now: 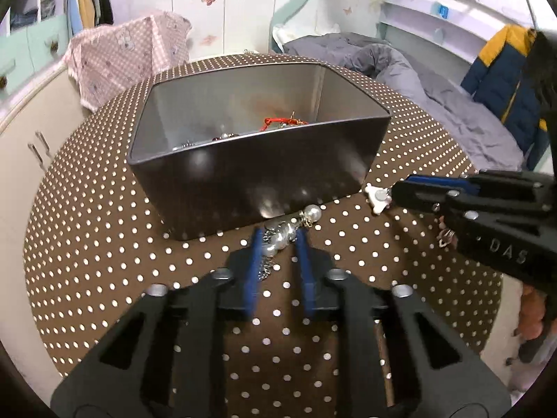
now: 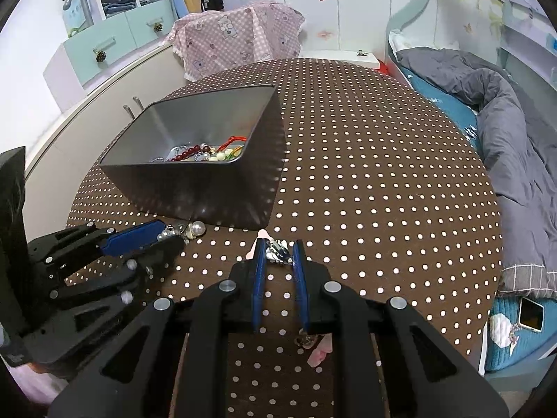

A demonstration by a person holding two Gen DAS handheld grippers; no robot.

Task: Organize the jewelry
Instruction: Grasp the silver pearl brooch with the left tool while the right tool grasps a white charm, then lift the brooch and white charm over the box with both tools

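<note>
On the polka-dot tablecloth [image 2: 365,174], the left gripper [image 1: 280,240] pinches a silver pearl-beaded jewelry piece [image 1: 283,235], and the right gripper [image 2: 278,249] clamps a small silver-and-pink ornament [image 2: 276,248]. Just beyond stands the dark metal tin [image 2: 195,188], bracelets [image 2: 198,153] piled inside.

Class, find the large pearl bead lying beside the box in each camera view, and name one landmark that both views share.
Left wrist view: pearl bead, centre, just beyond the left tool.
Right wrist view: pearl bead, left of centre, at the box's near wall.
Shared landmark: the dark metal box.
</note>
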